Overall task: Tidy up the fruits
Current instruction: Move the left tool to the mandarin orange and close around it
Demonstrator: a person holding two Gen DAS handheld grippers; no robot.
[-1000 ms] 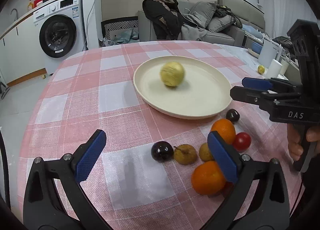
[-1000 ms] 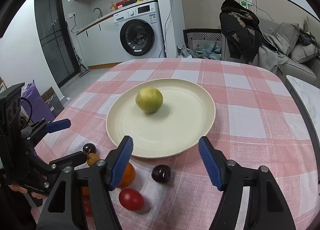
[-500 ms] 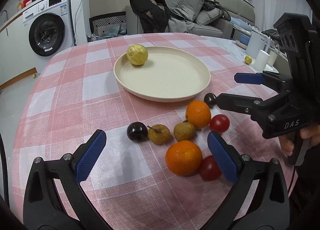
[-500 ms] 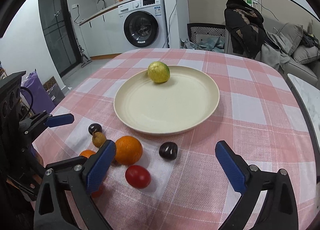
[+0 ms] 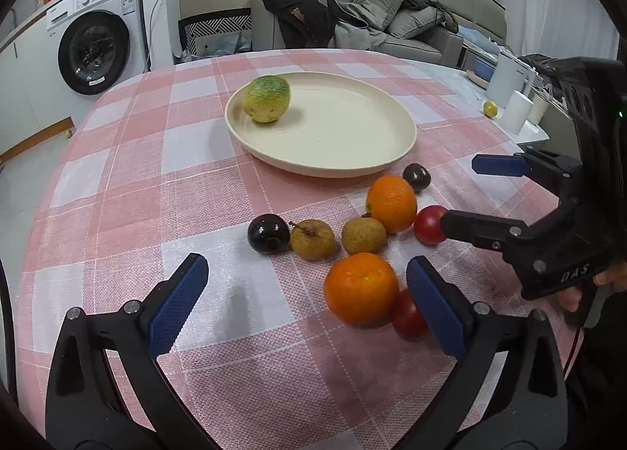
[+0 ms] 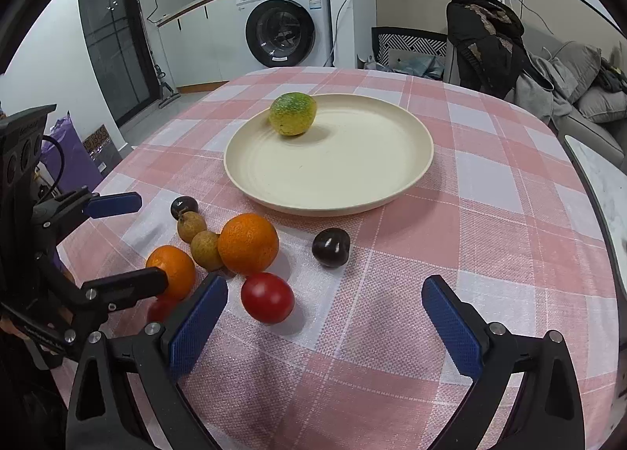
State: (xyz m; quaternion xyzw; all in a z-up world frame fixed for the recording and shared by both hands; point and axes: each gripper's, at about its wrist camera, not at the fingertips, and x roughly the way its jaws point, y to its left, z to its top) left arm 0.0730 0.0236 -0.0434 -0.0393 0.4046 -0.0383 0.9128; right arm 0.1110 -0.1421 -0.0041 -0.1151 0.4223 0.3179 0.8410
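Observation:
A cream plate (image 5: pixel 352 160) (image 6: pixel 399 191) holds one yellow-green fruit (image 5: pixel 267 98) (image 6: pixel 292 113) at its far left rim. On the checked cloth in front lie two oranges (image 5: pixel 360 287) (image 5: pixel 392 203), two brown fruits (image 5: pixel 312 238) (image 5: pixel 363 234), two dark plums (image 5: pixel 269 233) (image 5: pixel 417 177) and two red tomatoes (image 5: pixel 429 223) (image 5: pixel 407 317). My left gripper (image 5: pixel 305 305) is open and empty, just before the near orange. My right gripper (image 6: pixel 325 324) is open and empty, with a tomato (image 6: pixel 267 297) by its left finger.
A washing machine (image 6: pixel 288 17) and a sofa with clothes (image 5: pixel 352 19) stand beyond the round table. White cups and a small yellow fruit (image 5: pixel 490 109) sit on a side surface at the right. The table edge is close below both grippers.
The yellow-green fruit has rolled from the plate's middle to its far left rim and stopped. Both grippers have drawn back toward the near edge, and the right one has opened wider.

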